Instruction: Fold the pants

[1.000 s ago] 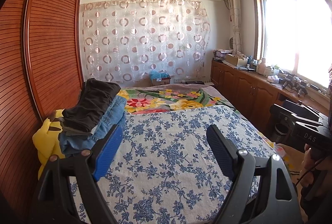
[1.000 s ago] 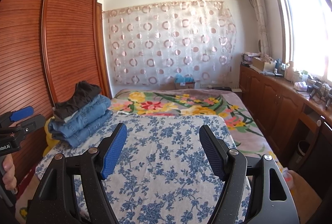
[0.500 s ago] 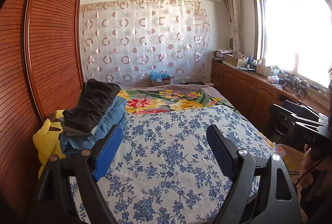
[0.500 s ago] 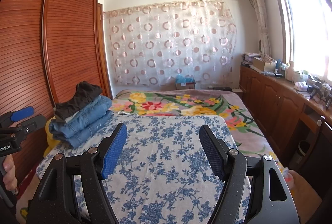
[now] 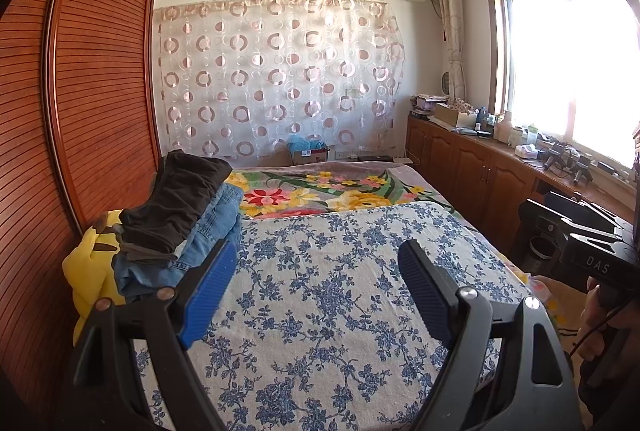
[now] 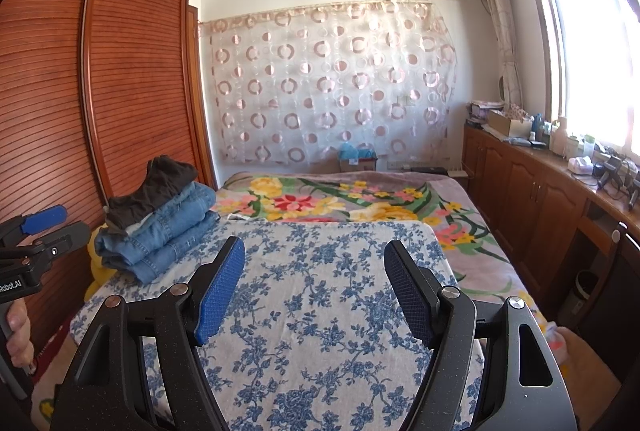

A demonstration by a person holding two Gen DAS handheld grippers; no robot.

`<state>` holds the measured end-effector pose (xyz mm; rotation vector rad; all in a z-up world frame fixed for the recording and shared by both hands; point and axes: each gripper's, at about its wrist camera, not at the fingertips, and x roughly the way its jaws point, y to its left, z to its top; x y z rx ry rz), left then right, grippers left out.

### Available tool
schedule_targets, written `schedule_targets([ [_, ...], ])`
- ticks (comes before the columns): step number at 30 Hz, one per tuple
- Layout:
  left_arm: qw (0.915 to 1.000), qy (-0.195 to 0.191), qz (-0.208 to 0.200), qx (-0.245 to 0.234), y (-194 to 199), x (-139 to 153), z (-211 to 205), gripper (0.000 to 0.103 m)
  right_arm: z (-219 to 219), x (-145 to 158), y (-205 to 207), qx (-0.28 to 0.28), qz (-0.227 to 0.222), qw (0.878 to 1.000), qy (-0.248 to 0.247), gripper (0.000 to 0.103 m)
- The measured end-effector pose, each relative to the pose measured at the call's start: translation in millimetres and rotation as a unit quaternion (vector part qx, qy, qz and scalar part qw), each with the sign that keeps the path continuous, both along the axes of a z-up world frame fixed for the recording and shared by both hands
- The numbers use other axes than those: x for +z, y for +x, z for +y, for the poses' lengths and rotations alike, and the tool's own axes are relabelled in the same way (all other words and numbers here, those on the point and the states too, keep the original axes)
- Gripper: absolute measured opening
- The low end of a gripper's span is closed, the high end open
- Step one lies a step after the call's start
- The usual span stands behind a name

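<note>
both my tongs hang wide and empty over the blue-flowered bedspread [image 5: 320, 311].
left tongs [image 5: 316, 271] and right tongs [image 6: 314, 283] hold nothing; folded dark and denim pants stack [image 6: 160, 223] sits mid-left, so this fits either fetching a pair or just finished.

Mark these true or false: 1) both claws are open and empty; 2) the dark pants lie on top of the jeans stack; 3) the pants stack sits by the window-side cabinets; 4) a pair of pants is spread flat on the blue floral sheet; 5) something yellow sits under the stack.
1) True: left claw and right claw are open, holding nothing.
2) True: dark pants top the folded jeans.
3) False: the stack is beside the wooden wardrobe, opposite the window.
4) False: the blue floral sheet has nothing spread on it.
5) True: a yellow item shows beneath the stack.
</note>
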<state>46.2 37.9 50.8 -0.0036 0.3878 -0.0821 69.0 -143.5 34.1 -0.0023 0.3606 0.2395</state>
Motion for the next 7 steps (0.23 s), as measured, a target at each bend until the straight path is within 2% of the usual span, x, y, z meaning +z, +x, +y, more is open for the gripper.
schedule_targets([
  [7,1.0,0.0,0.0,0.0,-0.5,-0.5,0.3,0.084,0.4,1.0,-0.6,0.0,0.0,1.0,0.0,0.075],
])
